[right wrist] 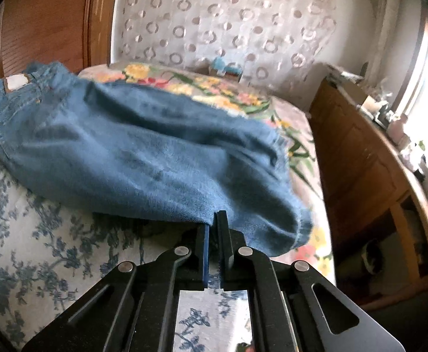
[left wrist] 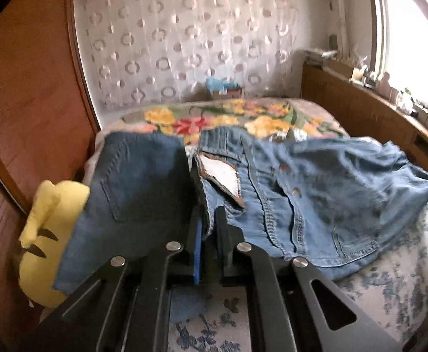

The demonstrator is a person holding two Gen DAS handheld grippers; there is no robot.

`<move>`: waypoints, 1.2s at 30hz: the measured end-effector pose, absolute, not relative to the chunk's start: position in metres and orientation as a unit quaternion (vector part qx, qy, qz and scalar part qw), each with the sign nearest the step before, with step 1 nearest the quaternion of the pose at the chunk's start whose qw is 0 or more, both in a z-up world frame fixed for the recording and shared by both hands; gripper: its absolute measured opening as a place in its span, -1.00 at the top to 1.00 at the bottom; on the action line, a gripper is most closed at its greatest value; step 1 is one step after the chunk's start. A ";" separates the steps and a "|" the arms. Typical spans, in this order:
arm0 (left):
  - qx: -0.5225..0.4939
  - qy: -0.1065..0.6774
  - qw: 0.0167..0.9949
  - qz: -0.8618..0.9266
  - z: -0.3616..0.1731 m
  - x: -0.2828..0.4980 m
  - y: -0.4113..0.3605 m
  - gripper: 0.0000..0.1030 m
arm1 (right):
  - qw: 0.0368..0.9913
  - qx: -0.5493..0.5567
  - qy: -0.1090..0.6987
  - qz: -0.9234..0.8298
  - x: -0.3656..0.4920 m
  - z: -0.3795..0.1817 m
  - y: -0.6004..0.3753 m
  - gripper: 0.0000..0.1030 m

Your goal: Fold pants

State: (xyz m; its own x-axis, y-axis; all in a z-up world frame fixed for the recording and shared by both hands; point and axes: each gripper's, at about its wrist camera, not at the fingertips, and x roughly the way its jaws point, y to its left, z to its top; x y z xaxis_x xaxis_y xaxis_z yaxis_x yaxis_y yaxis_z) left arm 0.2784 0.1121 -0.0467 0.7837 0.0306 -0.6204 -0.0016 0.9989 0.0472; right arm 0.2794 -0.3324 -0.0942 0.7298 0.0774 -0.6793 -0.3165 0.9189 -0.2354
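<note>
The pants (left wrist: 316, 182) are blue denim, matt and slightly rough, with raised stitched seams, a paler worn waist and a white cloth pocket lining (left wrist: 222, 179). The left tongs (left wrist: 211, 223) and right tongs (right wrist: 213, 223) are matt black plastic with shiny round metal rivets and blue pads on the inner faces. The bed (right wrist: 37, 234) has a soft printed cloth cover, floral toward 12 o'clock. A yellow plush toy (left wrist: 46, 234) looks fuzzy. The headboard (left wrist: 23, 88) at 9 o'clock is glossy brown wood; the wallpaper (left wrist: 184, 38) is embossed with shiny rings.
</note>
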 end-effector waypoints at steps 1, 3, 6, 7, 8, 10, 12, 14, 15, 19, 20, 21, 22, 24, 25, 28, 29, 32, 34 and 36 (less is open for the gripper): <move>0.024 0.322 0.946 0.007 -0.040 0.273 0.111 0.84 | 0.916 -0.170 0.347 0.106 0.276 -0.089 -0.333 0.93; 0.025 0.313 0.949 0.006 -0.032 0.264 0.112 0.84 | 0.920 -0.171 0.338 0.102 0.269 -0.078 -0.334 0.93; 0.015 0.301 0.953 0.002 -0.025 0.247 0.117 0.84 | 0.922 -0.166 0.332 0.109 0.256 -0.067 -0.334 0.93; 0.010 0.299 0.954 0.003 -0.024 0.241 0.120 0.84 | 0.922 -0.166 0.333 0.113 0.251 -0.065 -0.335 0.93; 0.004 0.297 0.955 0.005 -0.024 0.232 0.124 0.84 | 0.921 -0.167 0.331 0.116 0.245 -0.063 -0.334 0.93; 0.001 0.295 0.956 0.006 -0.025 0.220 0.127 0.84 | 0.922 -0.171 0.327 0.119 0.230 -0.060 -0.334 0.93; -0.002 0.292 0.956 0.007 -0.025 0.208 0.129 0.84 | 0.923 -0.172 0.322 0.123 0.216 -0.056 -0.334 0.93; -0.005 0.286 0.958 0.008 -0.022 0.193 0.130 0.84 | 0.923 -0.171 0.319 0.128 0.200 -0.053 -0.337 0.93; -0.005 0.283 0.959 0.008 -0.020 0.185 0.131 0.84 | 0.924 -0.170 0.317 0.129 0.193 -0.052 -0.338 0.93; -0.008 0.274 0.962 0.012 -0.017 0.156 0.133 0.84 | 0.925 -0.166 0.311 0.139 0.166 -0.050 -0.349 0.93; -0.007 0.275 0.961 0.013 -0.018 0.149 0.135 0.84 | 0.926 -0.164 0.308 0.142 0.158 -0.049 -0.350 0.93; -0.009 0.275 0.961 0.015 -0.019 0.141 0.136 0.84 | 0.927 -0.163 0.307 0.144 0.152 -0.049 -0.351 0.93; -0.009 0.275 0.961 0.016 -0.020 0.134 0.138 0.84 | 0.927 -0.162 0.305 0.147 0.145 -0.050 -0.354 0.93; -0.011 0.277 0.961 0.019 -0.024 0.121 0.140 0.84 | 0.928 -0.158 0.301 0.152 0.131 -0.050 -0.356 0.93; -0.012 0.278 0.960 0.021 -0.025 0.115 0.141 0.84 | 0.928 -0.155 0.301 0.156 0.131 -0.050 -0.362 0.93; -0.016 0.284 0.958 0.024 -0.031 0.102 0.144 0.84 | 0.928 -0.146 0.301 0.164 0.119 -0.055 -0.369 0.93; -0.018 0.289 0.957 0.022 -0.035 0.097 0.144 0.84 | 0.928 -0.143 0.303 0.166 0.117 -0.058 -0.371 0.93; -0.022 0.299 0.954 0.006 -0.044 0.087 0.139 0.84 | 0.926 -0.124 0.313 0.168 0.114 -0.069 -0.380 0.93; -0.016 0.303 0.953 0.001 -0.048 0.081 0.132 0.84 | 0.927 -0.093 0.323 0.170 0.117 -0.076 -0.389 0.93; -0.007 0.302 0.953 0.001 -0.049 0.078 0.126 0.84 | 0.929 -0.063 0.322 0.171 0.118 -0.080 -0.399 0.93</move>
